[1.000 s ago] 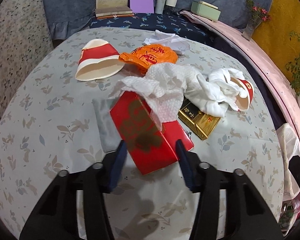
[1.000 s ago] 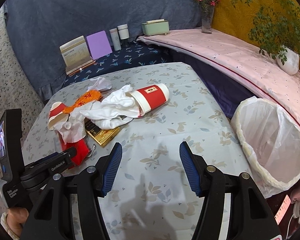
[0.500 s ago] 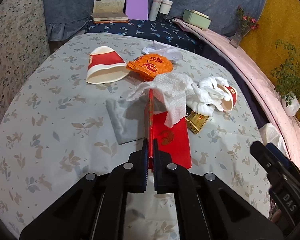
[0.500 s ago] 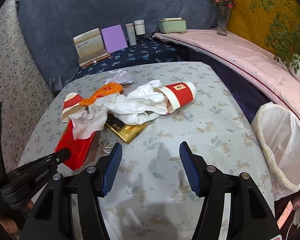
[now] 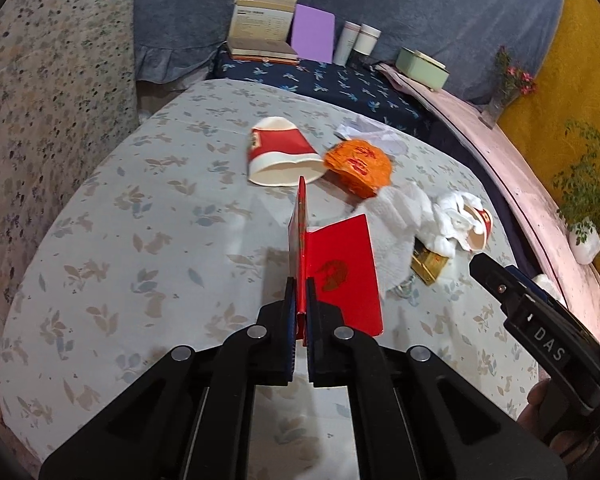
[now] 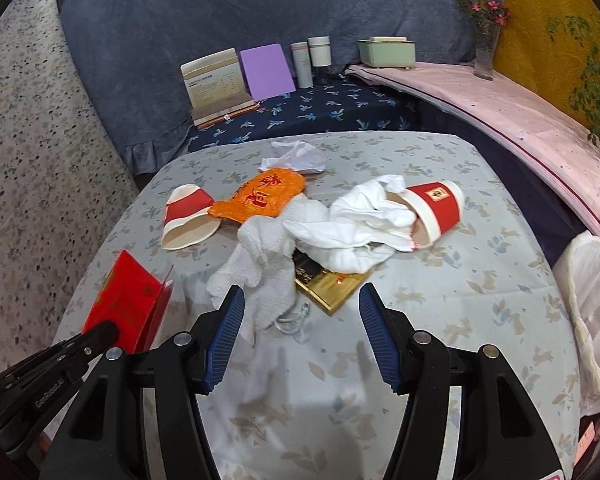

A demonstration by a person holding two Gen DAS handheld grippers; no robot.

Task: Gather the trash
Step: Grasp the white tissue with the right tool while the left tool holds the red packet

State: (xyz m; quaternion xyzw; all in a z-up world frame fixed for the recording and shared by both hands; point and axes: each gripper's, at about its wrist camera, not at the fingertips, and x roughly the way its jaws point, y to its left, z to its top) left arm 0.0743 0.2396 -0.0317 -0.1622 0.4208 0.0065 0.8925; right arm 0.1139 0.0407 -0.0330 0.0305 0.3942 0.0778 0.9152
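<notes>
The left gripper [image 5: 298, 300], wide open around the red envelope [image 5: 342, 268] a second ago, has closed on its edge and lifted it out from under the white tissue [image 5: 400, 216]. The envelope now hangs folded, lower left in the right wrist view, clear of the pile.

2 wrist fisheyes, angled down, close; both share table [image 5: 100, 240] litter.

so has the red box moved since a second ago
Yes. The red box, clamped flat in the left gripper, has come off the pile: in the right wrist view it now sits apart from the white paper towel that draped it.
</notes>
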